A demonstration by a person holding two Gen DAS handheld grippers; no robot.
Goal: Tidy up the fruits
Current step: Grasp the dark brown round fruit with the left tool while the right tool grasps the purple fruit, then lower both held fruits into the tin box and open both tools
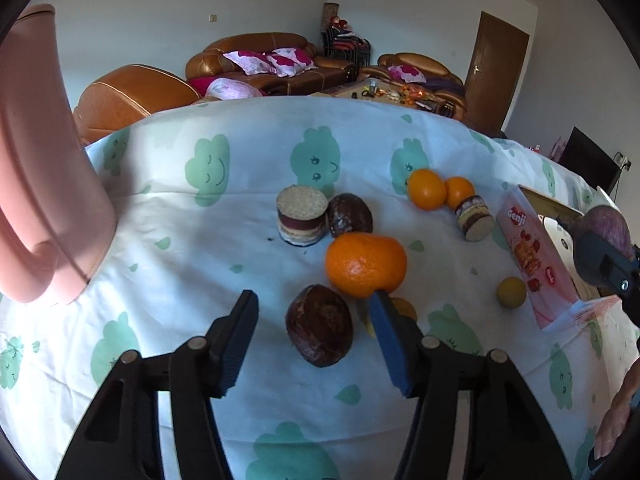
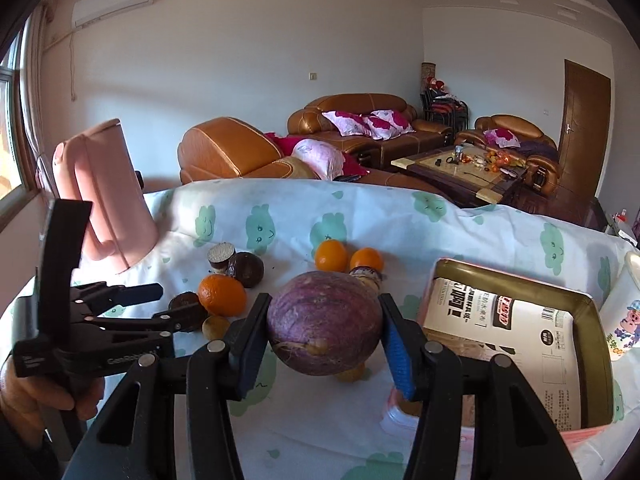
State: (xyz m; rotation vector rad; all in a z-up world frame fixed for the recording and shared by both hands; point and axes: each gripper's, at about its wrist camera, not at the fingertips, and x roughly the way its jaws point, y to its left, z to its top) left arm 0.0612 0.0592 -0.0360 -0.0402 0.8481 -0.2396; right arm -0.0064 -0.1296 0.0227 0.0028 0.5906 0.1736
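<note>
The right gripper (image 2: pixel 324 332) grasps a round purple fruit (image 2: pixel 325 322): both jaws press against its sides and it is carried clear of the counter (image 2: pixel 320 432), which is covered by a white cloth printed with green clouds. To the right of these jaws stands an open box (image 2: pixel 520 320) with a printed card lying inside — the purple fruit hangs just left of its near corner. A small yellow fruit (image 2: pixel 351 374) shows on the cloth directly beneath the held one.

The left gripper (image 1: pixel 314 316) has its jaws spread apart and released. A dark brown fruit (image 1: pixel 320 331) lies on the cloth between them, nearer the right jaw; no pad is seen pressing on it. Just beyond the right jaw's tip sits a large orange (image 1: pixel 366 264), the tip overlapping its lower edge in the left wrist view; contact cannot be told.

Farther ahead of the left jaws stand a layered cylindrical item (image 1: pixel 302 215) and a second dark fruit (image 1: pixel 350 214), touching each other. Ahead and to the right are two smaller oranges (image 1: pixel 427 189) side by side, with another layered cylinder (image 1: pixel 474 218) lying tilted just before them. A yellow fruit (image 1: pixel 511 292) rests beside the box's pink side wall. Left of the left jaws stands a pink jug (image 1: pixel 48 184).
</note>
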